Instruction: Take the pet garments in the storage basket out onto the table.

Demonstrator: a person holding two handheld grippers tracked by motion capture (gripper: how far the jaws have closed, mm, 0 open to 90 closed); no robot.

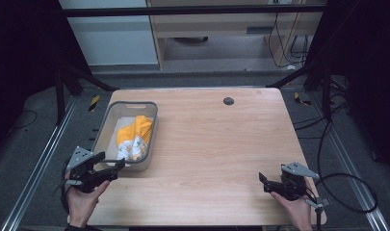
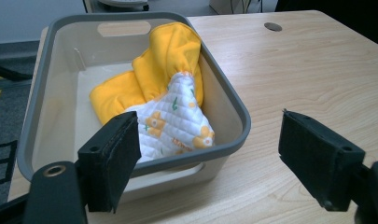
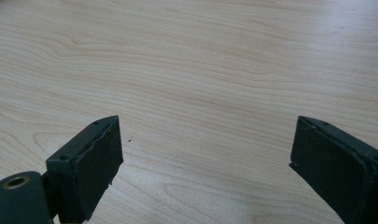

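The wooden desk carries a grey bin at its left side, long axis running away from the person, and a small round grommet near the far edge. Inside the bin lies a crumpled cloth, yellow on one face and white quilted with orange flowers on the other, bunched toward the bin's right wall and near end, one yellow fold riding up toward the rim.

The left claw hovers just at the bin's near short wall, so the cloth lies straight ahead of it and slightly down, over the rim; this hand is by far the nearer one. Its jaws stand wide apart, released, gripping nothing (in the left gripper view one pad overlaps the near wall, though contact cannot be told).

The right claw hangs over bare wood at the near right corner, well apart from the bin, jaws likewise spread and empty
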